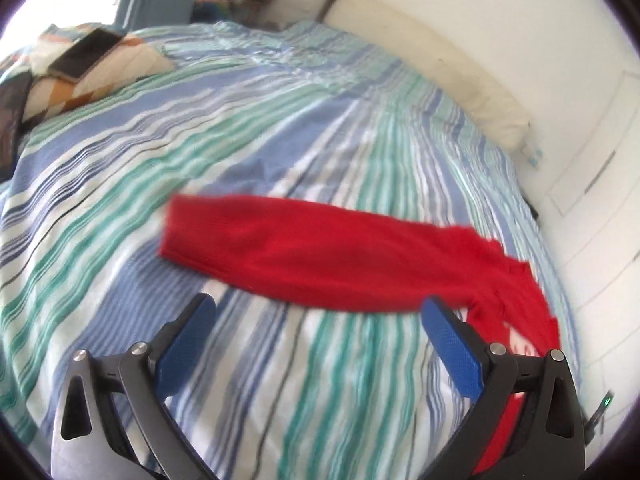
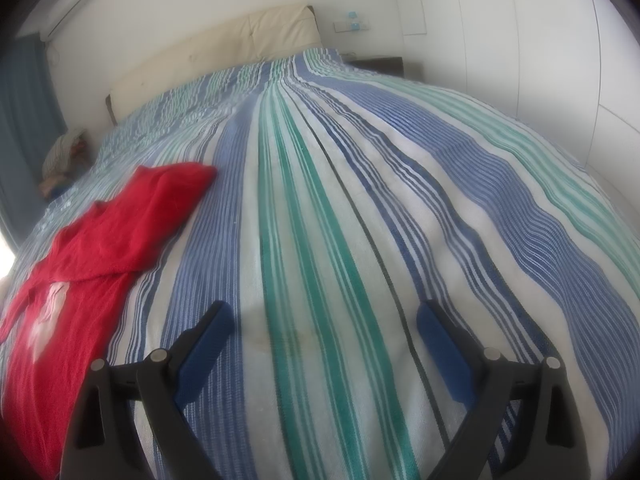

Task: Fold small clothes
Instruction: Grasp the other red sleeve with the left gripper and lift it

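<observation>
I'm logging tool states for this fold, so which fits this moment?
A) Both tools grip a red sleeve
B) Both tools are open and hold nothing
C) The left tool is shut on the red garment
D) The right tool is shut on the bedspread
B: the left tool and right tool both stand with jaws wide apart over the striped bedspread, and the red sweater lies flat, ungripped.

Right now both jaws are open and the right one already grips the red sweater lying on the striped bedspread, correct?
Not quite. The right gripper grips nothing: the right wrist view shows its jaws open over bare striped bedspread, with the red sweater off to its left. The left gripper is open too.
</observation>
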`<state>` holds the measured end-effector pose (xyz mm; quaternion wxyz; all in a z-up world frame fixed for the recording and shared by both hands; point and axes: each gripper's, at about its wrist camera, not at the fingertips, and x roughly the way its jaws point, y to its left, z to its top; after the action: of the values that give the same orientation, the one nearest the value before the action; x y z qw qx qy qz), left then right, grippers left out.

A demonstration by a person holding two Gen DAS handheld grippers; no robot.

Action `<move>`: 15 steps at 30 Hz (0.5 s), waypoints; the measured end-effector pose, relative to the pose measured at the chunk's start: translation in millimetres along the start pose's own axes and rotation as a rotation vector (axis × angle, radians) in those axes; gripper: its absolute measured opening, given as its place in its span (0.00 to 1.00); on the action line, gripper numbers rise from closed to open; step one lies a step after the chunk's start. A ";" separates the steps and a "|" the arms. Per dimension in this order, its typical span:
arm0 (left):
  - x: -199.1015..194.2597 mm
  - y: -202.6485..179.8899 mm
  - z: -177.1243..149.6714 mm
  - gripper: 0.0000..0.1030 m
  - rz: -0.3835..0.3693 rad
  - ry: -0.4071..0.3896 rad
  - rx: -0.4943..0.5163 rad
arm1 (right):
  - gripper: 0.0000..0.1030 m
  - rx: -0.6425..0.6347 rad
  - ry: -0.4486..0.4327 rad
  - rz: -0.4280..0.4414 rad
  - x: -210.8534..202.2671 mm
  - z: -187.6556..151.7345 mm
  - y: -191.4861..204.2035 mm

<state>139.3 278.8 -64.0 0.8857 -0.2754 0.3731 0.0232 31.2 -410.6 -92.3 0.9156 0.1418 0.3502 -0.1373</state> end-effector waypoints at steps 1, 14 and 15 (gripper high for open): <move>1.4 24.1 10.2 0.99 0.008 0.020 -0.095 | 0.91 0.001 -0.001 0.002 0.6 -0.2 0.8; 68.1 54.7 48.0 0.02 0.085 0.116 -0.292 | 0.91 0.003 -0.004 0.006 0.2 -1.4 0.9; 62.4 46.2 51.7 0.02 0.068 0.095 -0.294 | 0.91 0.003 -0.004 0.006 0.0 -1.5 1.0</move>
<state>206.4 333.8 -98.3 0.8160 -0.3898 0.4163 0.0946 30.6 -409.2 -93.2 0.9165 0.1442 0.3477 -0.1353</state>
